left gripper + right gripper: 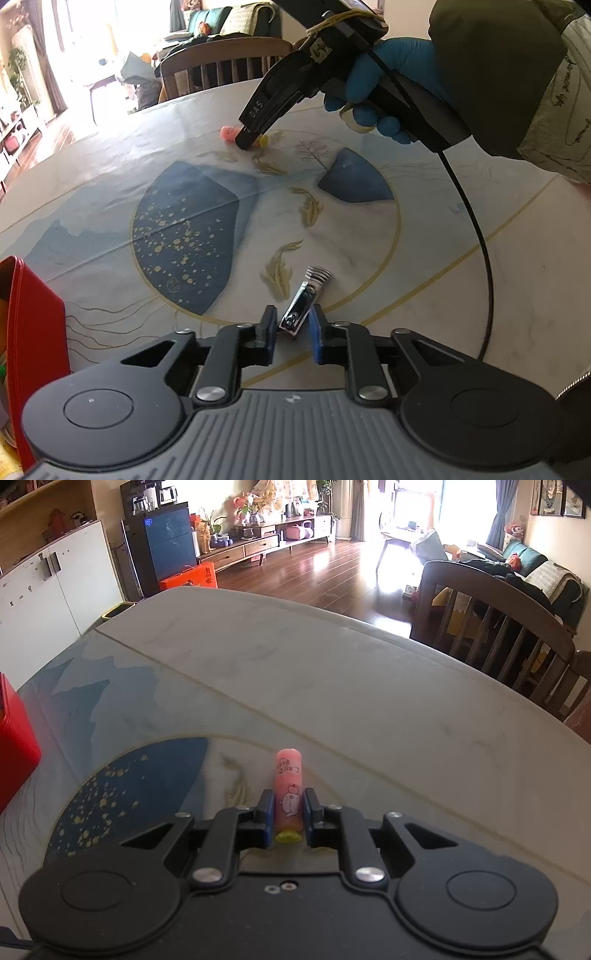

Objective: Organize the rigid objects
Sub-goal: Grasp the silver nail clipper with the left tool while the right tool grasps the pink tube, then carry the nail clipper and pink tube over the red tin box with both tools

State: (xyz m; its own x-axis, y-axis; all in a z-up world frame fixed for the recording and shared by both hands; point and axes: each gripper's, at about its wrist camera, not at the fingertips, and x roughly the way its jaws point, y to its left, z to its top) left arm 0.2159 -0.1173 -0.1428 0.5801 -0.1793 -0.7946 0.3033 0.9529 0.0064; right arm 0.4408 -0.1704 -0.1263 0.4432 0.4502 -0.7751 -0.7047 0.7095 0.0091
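A shiny metal nail clipper (304,301) lies on the patterned tablecloth, and my left gripper (293,325) is shut on its near end. In the right wrist view my right gripper (289,808) is shut on a pink tube (288,788) with a cartoon print and a yellow end. That tube (229,133) also shows far across the table in the left wrist view, under the tip of the right gripper (248,142), which a blue-gloved hand (380,85) holds.
A red box (35,332) stands at the table's left edge, also seen as a red box (14,738) in the right wrist view. A wooden chair (495,635) stands at the far side. A black cable (476,229) hangs from the right gripper over the cloth.
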